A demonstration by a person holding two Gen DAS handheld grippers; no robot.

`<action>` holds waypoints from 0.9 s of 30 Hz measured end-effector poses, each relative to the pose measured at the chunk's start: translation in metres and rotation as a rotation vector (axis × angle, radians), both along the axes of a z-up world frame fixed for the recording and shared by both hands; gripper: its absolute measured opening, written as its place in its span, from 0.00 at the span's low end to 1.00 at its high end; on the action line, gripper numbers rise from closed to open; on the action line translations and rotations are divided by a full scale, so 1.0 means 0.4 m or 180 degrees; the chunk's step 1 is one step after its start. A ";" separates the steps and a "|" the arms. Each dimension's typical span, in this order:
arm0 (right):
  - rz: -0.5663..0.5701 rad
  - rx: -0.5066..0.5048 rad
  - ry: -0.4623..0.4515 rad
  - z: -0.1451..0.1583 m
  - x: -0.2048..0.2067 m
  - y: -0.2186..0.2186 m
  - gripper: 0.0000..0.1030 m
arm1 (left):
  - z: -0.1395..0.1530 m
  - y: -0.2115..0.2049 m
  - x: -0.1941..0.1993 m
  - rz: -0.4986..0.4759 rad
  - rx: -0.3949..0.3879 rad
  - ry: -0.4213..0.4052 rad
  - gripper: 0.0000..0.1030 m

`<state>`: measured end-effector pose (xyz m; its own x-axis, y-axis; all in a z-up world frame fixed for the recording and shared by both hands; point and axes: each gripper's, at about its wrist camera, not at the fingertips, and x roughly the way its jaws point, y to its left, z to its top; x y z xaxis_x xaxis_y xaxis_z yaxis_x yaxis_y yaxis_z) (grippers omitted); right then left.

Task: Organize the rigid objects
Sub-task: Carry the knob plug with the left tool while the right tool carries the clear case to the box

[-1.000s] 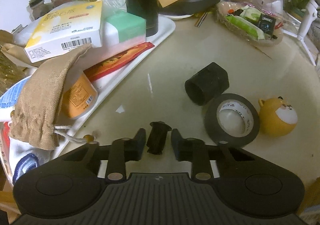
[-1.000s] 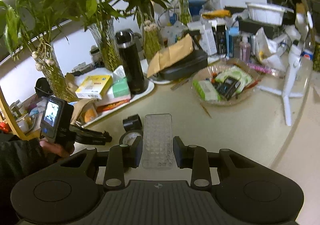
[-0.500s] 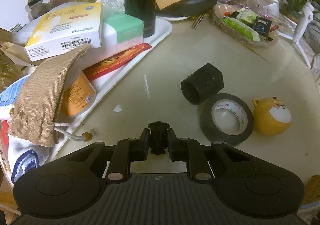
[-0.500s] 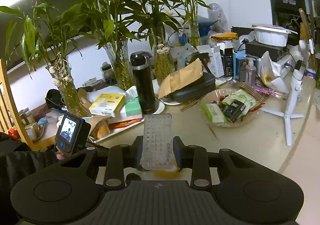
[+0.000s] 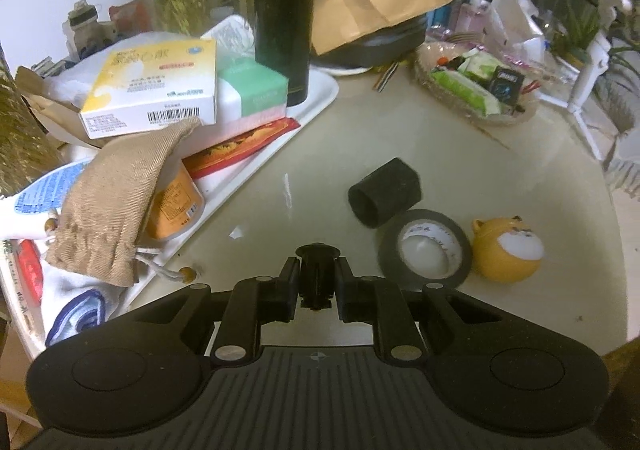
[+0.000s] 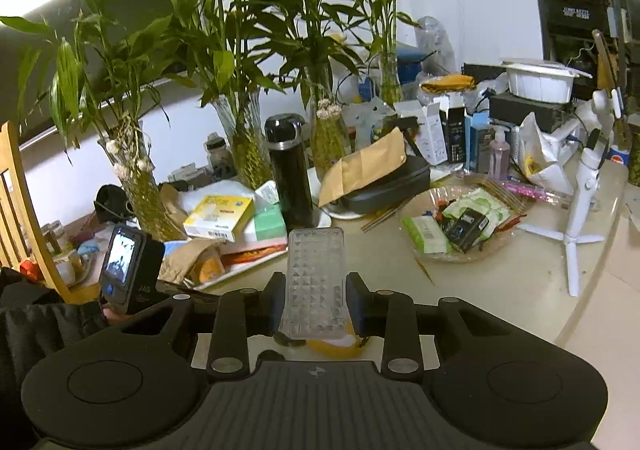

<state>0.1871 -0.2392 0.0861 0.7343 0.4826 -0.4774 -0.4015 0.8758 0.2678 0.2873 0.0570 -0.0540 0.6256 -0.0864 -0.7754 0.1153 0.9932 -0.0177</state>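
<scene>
L gripper [image 5: 317, 282]: fingers clamped on small black flanged plug [image 5: 316, 270], held upright, flange sticking out past the tips, clear of the surface [image 5: 400, 138]. R gripper [image 6: 316, 302]: fingers pinched on clear studded plastic block [image 6: 316, 282], long axis pointing away from cam

Risks (judgement):
- plug is narrow and gripped low on the stem; any twist or a knock on the flange could pivot it out, and it would prob roll
- clear block looks slick and hard, long overhang past the tips; a bump at the far end levers it loose
- both hands loaded, so no spare hand to catch anything

Around, relative to tape roll [image 5: 425, 253]:
- black hex sleeve [image 5: 385, 192] lying on its side, just behind roll, touching or nearly so – can't tell
- yellow bear-face ball [image 5: 507, 250] just right of roll; round, would roll if nudged
- white tray [image 5: 316, 102] well left of roll, piled w/ boxes, tan drawstring pouch [image 5: 116, 202] draped over its near edge, black flask [image 5: 285, 10] standing at its back corner
- snack basket [image 5: 476, 90] far behind roll, to the right

In the way: tray is full, so little free room there. Bare patch left of roll is the easiest put-down spot; the pouch cord beads lie at its edge
</scene>
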 end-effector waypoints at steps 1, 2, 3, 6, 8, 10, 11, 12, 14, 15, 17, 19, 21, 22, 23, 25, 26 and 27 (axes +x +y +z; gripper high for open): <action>0.0007 -0.0006 -0.0024 0.003 -0.004 0.001 0.34 | 0.006 -0.002 -0.008 -0.0007 -0.0005 -0.0015 0.18; 0.0019 -0.0010 -0.0043 0.007 -0.007 0.002 0.34 | 0.012 -0.004 -0.016 -0.0015 -0.0011 -0.0029 0.18; 0.0039 -0.0008 -0.0054 0.010 -0.011 0.002 0.34 | 0.019 -0.006 -0.026 -0.0021 -0.0018 -0.0043 0.18; 0.0091 -0.0005 -0.0050 0.015 -0.020 0.006 0.34 | 0.038 -0.008 -0.054 -0.0021 -0.0038 -0.0077 0.18; 0.0106 0.0005 -0.0017 0.014 -0.024 0.007 0.34 | 0.051 -0.007 -0.074 -0.0023 -0.0054 -0.0094 0.18; 0.0096 0.0013 0.0049 0.010 -0.029 0.006 0.34 | 0.064 -0.006 -0.096 -0.0022 -0.0072 -0.0109 0.18; 0.0090 0.0011 0.0079 0.008 -0.030 0.007 0.34 | 0.072 -0.005 -0.107 -0.0023 -0.0080 -0.0114 0.18; 0.0089 0.0011 0.0117 0.004 -0.032 0.007 0.34 | 0.080 -0.005 -0.118 -0.0021 -0.0089 -0.0121 0.18; 0.0096 0.0006 0.0202 -0.005 -0.035 0.008 0.34 | 0.094 -0.007 -0.138 -0.0021 -0.0100 -0.0131 0.18; 0.0105 -0.0010 0.0247 -0.010 -0.037 0.011 0.34 | 0.102 -0.009 -0.149 -0.0023 -0.0099 -0.0136 0.18; 0.0130 -0.0031 0.0345 -0.019 -0.041 0.015 0.34 | 0.113 -0.012 -0.167 -0.0030 -0.0095 -0.0141 0.18; 0.0150 -0.0055 0.0457 -0.029 -0.045 0.021 0.34 | 0.125 -0.014 -0.187 -0.0035 -0.0095 -0.0146 0.18; 0.0157 -0.0094 0.0548 -0.038 -0.050 0.024 0.34 | 0.138 -0.020 -0.206 -0.0054 -0.0093 -0.0160 0.18; 0.0165 -0.0105 0.0593 -0.043 -0.052 0.025 0.34 | 0.144 -0.022 -0.216 -0.0061 -0.0089 -0.0163 0.18; 0.0169 -0.0106 0.0623 -0.046 -0.055 0.025 0.34 | 0.152 -0.027 -0.226 -0.0074 -0.0086 -0.0165 0.18; 0.0187 -0.0130 0.0690 -0.052 -0.060 0.026 0.34 | 0.164 -0.032 -0.245 -0.0098 -0.0082 -0.0170 0.18; 0.0187 -0.0137 0.0715 -0.054 -0.063 0.026 0.34 | 0.169 -0.035 -0.254 -0.0110 -0.0079 -0.0169 0.18; 0.0189 -0.0140 0.0733 -0.056 -0.065 0.025 0.34 | 0.174 -0.040 -0.263 -0.0120 -0.0074 -0.0165 0.18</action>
